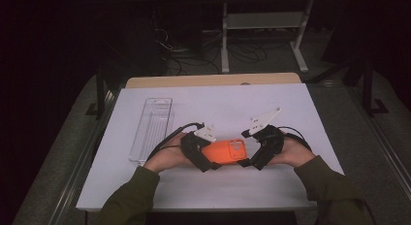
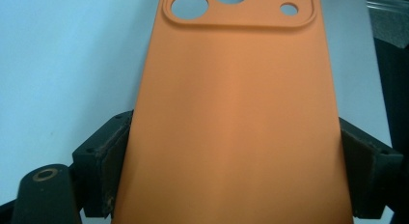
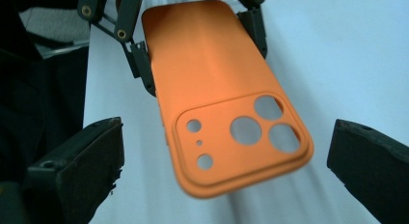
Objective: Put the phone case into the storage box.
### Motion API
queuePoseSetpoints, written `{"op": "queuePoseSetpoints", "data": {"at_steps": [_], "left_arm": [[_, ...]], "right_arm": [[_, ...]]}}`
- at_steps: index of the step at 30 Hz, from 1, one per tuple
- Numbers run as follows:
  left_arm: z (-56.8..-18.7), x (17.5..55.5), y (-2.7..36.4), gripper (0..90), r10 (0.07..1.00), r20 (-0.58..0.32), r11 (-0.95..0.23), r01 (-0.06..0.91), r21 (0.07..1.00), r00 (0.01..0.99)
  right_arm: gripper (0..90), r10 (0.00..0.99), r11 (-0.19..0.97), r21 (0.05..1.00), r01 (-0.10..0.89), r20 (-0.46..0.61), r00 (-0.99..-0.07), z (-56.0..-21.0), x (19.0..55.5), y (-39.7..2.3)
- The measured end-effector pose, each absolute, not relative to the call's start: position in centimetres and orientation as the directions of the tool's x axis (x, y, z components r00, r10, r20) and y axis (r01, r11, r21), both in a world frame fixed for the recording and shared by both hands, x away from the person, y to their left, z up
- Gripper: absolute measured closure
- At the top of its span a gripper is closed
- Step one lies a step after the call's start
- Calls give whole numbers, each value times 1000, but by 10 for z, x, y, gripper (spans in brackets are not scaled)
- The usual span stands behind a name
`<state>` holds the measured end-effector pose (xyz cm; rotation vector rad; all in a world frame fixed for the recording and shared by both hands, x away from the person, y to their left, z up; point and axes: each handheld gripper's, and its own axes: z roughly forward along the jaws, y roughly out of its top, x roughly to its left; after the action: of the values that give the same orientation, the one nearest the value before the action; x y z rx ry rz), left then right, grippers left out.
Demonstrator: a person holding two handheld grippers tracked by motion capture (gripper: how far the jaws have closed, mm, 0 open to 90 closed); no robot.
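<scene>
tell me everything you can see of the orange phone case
The orange phone case looks like smooth matte plastic or silicone, with a raised camera block pierced by round holes at one end. Its plain end sits clamped between the left gripper jaws above the white table; its camera end lies between the open right gripper jaws, untouched.

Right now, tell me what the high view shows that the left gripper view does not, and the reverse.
High view alone: the clear tray lying left of the hands, the right gripper at the case's camera end, both sleeves, and the floor beyond the table. Left gripper view alone: the left gripper close up, its jaws pressed on the case's long edges. Both: the orange case on the white table.
</scene>
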<state>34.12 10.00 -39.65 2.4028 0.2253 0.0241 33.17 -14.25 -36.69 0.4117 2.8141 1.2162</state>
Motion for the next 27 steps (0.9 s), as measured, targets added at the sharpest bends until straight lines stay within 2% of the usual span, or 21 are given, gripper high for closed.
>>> {"op": "queuePoseSetpoints", "data": {"at_steps": [8, 11, 20, 27], "left_arm": [[-398, 341, 98, 143, 264, -39, -720, 224, 657, 964], [-397, 342, 97, 143, 292, -24, -711, 234, 663, 956], [-394, 343, 98, 144, 439, -1, -670, 329, 666, 898], [-395, 347, 103, 145, 514, 4, -652, 388, 651, 857]], "right_arm": [[0, 355, 619, 734, 280, 57, -933, -368, 333, -153], [0, 439, 568, 740, 361, 100, -893, -367, 330, -155], [0, 578, 494, 754, 434, 88, -811, -374, 327, -159], [0, 689, 424, 766, 483, 74, -721, -385, 321, -154]]}}
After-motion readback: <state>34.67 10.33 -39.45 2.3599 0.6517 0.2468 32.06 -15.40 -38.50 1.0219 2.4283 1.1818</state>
